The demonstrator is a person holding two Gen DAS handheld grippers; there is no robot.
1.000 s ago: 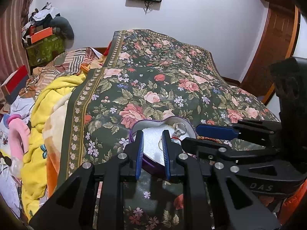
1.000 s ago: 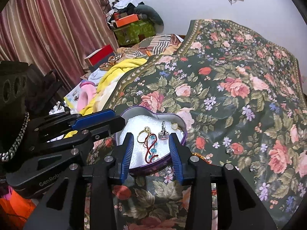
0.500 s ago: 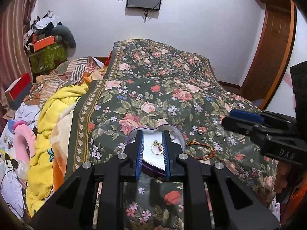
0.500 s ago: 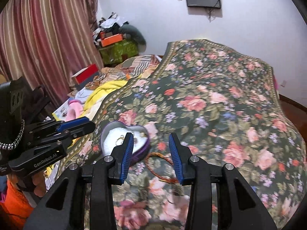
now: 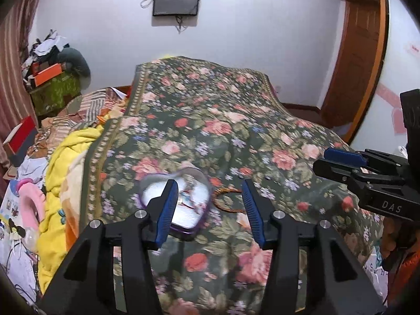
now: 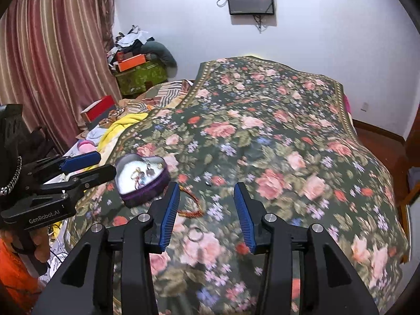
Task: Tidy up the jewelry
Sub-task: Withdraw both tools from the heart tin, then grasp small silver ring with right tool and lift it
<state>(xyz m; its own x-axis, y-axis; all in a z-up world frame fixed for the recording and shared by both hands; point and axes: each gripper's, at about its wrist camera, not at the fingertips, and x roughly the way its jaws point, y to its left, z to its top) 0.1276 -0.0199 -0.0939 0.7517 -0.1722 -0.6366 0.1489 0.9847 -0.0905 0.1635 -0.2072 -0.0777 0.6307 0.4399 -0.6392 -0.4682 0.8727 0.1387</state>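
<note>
**Purple heart box sat on the floral bedspread**

Purple-walled, the heart-shaped box (image 6: 143, 179) held rings and beads on the floral bedspread (image 6: 275, 136). An orange bracelet (image 6: 193, 207) lay just beside it. Both the left gripper (image 5: 208, 210) and right gripper (image 6: 206, 211) hovered above, jaws widening, grasping nothing.
</note>
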